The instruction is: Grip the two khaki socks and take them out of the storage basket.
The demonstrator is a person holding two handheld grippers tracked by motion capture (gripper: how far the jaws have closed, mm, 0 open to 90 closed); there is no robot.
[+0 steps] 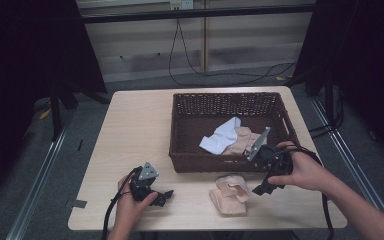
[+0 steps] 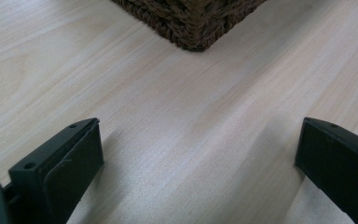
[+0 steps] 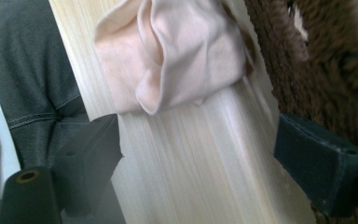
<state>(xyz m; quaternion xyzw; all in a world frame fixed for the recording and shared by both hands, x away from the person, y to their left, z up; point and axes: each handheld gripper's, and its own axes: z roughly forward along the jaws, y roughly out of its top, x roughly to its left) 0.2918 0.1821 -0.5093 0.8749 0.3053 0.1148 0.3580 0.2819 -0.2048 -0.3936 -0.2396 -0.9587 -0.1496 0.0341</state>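
1. High view: a light wooden table (image 1: 130, 130) is seen with a dark wicker basket (image 1: 180, 150) set toward its far right side. Inside the basket, a white cloth (image 1: 221, 136) and a peach garment (image 1: 245, 140) are already lying in a loose heap. A second, folded peach cloth (image 1: 228, 194) is left on the table just in front of the basket's near wall, close to the front edge, where it can be reached. The right gripper (image 1: 261, 189) is held tilted down just beside that cloth, apparently lined up for a pick. The left gripper (image 1: 166, 196) is parked low on the table, well apart from the cloth, probably kept out of the way.

2. Left gripper view: both jaws are seen spread wide over bare wood, with nothing held between them. A corner of the wicker basket (image 2: 193, 23) is caught ahead.

3. Right gripper view: the jaws are held wide apart and empty, and the folded peach cloth (image 3: 172, 51) is framed just ahead of them, not yet touched. The basket's woven wall (image 3: 317, 70) is passed on one side, a trouser leg (image 3: 32, 84) beyond the table edge on the other. A closing move onto the cloth is judged to be next.
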